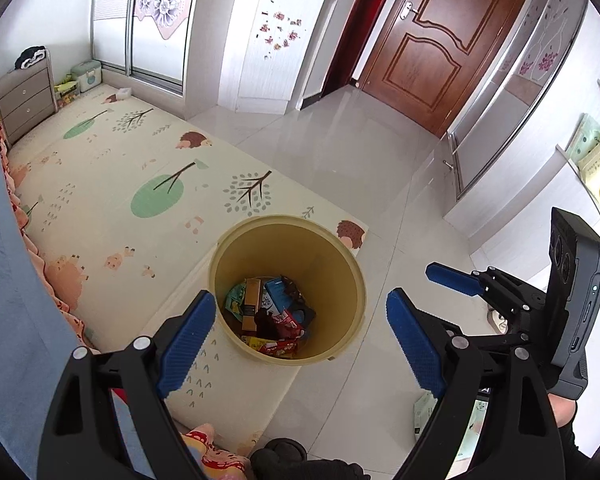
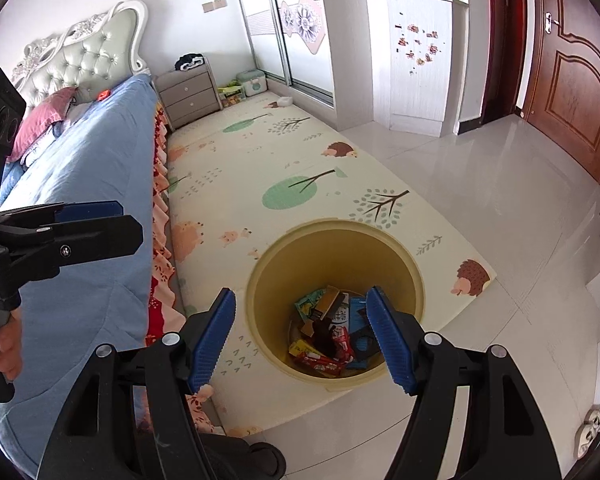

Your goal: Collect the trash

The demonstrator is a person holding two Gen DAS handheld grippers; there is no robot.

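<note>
Tongs spread wide, both empty: left tongs (image 1: 296, 344) and right tongs (image 2: 300, 340) hover over the round yellow plastic bin (image 1: 352, 264), which sits at the corner of the cream hedgehog-print foam play mat (image 1: 140, 160). Crumpled snack wrappers & small boxes (image 1: 270, 316) lie at the bin's bottom. Next, in our judgement: scan the room for leftovers, e.g. the pale carton (image 1: 424, 416) on the glossy white tiled floor (image 1: 340, 152) by the right tongs. Blue-quilted bed (image 2: 88, 184) flanks the mat; brown wooden door (image 1: 452, 40) beyond.

Glossy tiled floor (image 1: 340, 152), matt plastic bin (image 1: 340, 264), ribbed fingers (image 1: 186, 340).
</note>
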